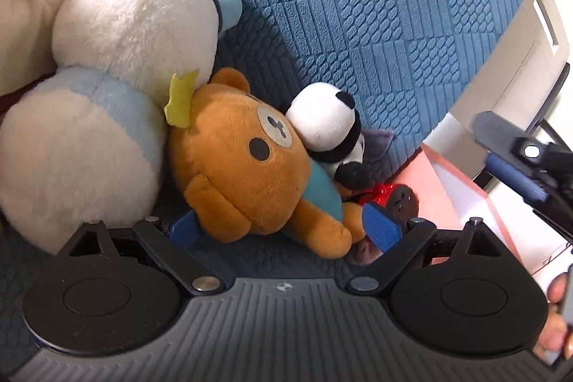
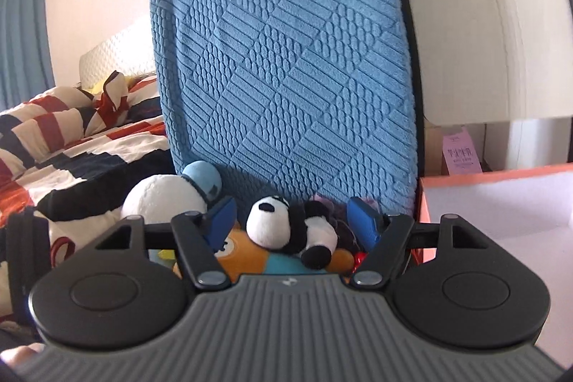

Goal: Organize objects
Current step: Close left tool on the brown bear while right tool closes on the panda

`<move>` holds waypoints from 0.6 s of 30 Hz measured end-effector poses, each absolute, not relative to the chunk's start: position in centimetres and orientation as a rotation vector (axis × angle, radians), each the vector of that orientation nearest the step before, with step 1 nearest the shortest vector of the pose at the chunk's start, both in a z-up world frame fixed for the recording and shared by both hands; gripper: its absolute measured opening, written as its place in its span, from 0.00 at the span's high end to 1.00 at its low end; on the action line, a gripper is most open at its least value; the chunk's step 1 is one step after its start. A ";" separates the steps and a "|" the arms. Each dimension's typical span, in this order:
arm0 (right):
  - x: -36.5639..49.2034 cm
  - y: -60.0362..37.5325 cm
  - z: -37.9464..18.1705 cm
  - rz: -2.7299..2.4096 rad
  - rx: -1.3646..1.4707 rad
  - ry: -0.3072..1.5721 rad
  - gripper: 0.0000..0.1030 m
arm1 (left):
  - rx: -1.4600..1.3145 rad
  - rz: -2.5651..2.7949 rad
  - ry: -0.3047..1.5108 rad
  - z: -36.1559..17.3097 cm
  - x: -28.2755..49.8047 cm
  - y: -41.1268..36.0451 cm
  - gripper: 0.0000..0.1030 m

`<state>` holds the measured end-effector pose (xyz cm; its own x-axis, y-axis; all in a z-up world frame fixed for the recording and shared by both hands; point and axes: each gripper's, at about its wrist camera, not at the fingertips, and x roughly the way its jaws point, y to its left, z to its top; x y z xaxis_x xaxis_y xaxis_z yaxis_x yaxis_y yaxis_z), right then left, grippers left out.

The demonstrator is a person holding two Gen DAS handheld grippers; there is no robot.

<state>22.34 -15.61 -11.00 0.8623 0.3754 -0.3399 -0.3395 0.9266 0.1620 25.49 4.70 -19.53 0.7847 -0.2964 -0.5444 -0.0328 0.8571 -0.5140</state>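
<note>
A pile of plush toys is found on a chair seat, backed by the upright blue textured chair cover [image 2: 286, 59]. On the left, a large white and pale-blue plush [image 1: 107, 77] is pressed against the brown bear [image 1: 243, 167]; a bed with a striped quilt [image 2: 71, 138] lies beyond it. On the right, an orange-walled open box [image 2: 501, 203] stands just beside the chair, with a white cabinet [image 2: 483, 24] behind. A red item [image 1: 379, 194] and a grey plush [image 1: 376, 138] are partly hidden under the pile.

The small panda [image 2: 286, 228] is noted as white with black ears, eye patches and limbs. It is lying on top of the bear, its head to the left and its body trailing right in the right wrist view, long axis roughly across the seat.

The right gripper [image 2: 292, 221] is held with fingers spread either side of the panda; whether the pads touch it cannot be told. The left gripper [image 1: 283, 231] is held with fingers spread about the bear's lower body, the left pad lying just at the bear's arm; contact cannot be confirmed. The bear is lying on its side, head far-left, legs near-right.
</note>
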 end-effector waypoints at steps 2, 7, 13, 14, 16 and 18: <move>23.7 -15.3 -11.5 0.390 0.080 0.404 0.31 | -0.537 -0.154 0.652 -19.7 25.6 4.6 0.08; 26.6 -14.8 -12.5 0.424 0.096 0.475 0.31 | -0.546 -0.159 0.663 -19.9 25.5 4.5 0.10; 30.3 -13.7 -13.7 0.435 0.064 0.560 0.31 | -0.641 -0.174 0.716 -20.9 25.7 4.9 0.11; 30.7 -13.6 -13.8 0.439 0.066 0.568 0.31 | -0.665 -0.183 0.716 -21.1 25.8 5.0 0.11; 31.6 -13.3 -13.9 0.458 0.064 0.575 0.31 | -0.679 -0.198 0.732 -21.5 26.3 4.8 0.11; 32.6 -12.9 -14.2 0.486 0.051 0.584 0.31 | -0.680 -0.219 0.760 -21.9 27.1 4.4 0.12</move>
<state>32.59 -12.90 -14.17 0.7251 0.4542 -0.5177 -0.4260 0.8864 0.1809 27.07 4.44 -21.89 0.7144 -0.4172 -0.5618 -0.0548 0.7670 -0.6392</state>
